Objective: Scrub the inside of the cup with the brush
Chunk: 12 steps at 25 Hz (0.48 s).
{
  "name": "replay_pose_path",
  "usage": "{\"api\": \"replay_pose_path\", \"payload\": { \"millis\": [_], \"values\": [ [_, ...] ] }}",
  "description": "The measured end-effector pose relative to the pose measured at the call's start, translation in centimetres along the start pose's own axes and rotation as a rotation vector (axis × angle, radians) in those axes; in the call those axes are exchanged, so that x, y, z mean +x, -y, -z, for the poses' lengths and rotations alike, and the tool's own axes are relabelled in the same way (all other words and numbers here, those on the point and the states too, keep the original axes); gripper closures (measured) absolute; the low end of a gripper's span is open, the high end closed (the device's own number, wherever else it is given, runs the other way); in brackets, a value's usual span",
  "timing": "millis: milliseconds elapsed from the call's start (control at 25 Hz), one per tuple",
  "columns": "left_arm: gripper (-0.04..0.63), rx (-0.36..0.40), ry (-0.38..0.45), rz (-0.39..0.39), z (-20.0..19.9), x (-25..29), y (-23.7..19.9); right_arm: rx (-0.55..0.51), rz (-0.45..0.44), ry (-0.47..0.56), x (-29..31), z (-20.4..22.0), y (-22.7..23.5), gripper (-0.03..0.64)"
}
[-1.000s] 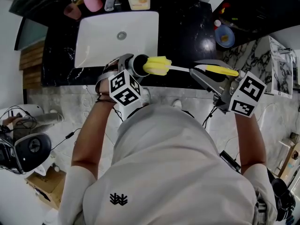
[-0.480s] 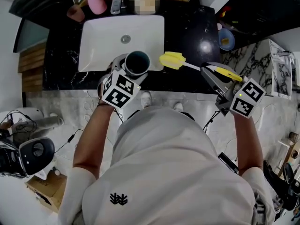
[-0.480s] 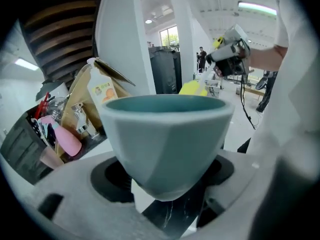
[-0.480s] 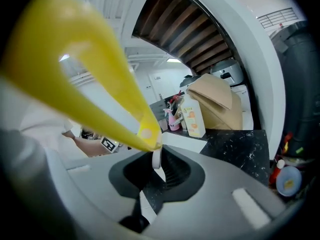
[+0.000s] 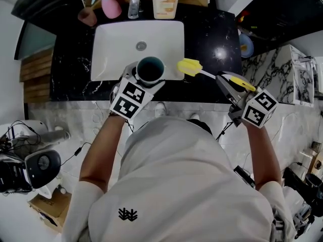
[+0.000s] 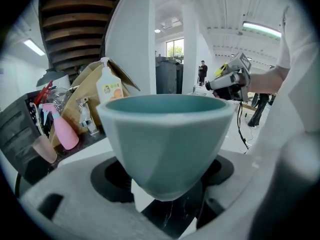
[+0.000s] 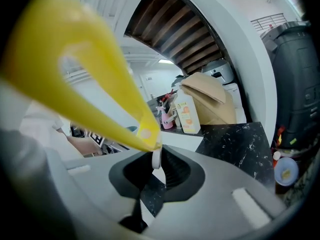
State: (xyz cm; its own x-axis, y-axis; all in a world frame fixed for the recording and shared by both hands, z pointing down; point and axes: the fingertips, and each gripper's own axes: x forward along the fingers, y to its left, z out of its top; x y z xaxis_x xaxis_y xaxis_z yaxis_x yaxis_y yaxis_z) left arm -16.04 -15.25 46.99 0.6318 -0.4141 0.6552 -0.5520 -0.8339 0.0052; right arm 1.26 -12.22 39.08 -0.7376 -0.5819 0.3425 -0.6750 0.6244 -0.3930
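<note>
The brush has come out of the cup, which now faces up over the front edge of the sink, gripped in the jaws of the left gripper. The jaws of the right gripper clamp the brush handle. Its head is just beside the rim, so scrubbing looks paused.

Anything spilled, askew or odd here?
Nothing stands out. The left gripper holds the teal cup mouth-up over the sink; the right gripper holds the yellow brush, its head outside the cup. No spill visible.
</note>
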Motion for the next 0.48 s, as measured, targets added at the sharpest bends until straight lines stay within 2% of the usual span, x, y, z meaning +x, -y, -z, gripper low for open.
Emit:
{"api": "replay_pose_path", "payload": {
  "millis": [240, 480],
  "values": [
    [0.232, -0.021, 0.036, 0.049, 0.5, -0.6, -0.4, -0.002, 0.021, -0.005, 1.8, 1.0, -1.5, 0.568],
    [0.232, -0.028, 0.053, 0.061, 0.7, -1.3, -0.4, -0.005, 0.034, -0.009, 2.1, 1.7, -2.9, 0.568]
  ]
}}
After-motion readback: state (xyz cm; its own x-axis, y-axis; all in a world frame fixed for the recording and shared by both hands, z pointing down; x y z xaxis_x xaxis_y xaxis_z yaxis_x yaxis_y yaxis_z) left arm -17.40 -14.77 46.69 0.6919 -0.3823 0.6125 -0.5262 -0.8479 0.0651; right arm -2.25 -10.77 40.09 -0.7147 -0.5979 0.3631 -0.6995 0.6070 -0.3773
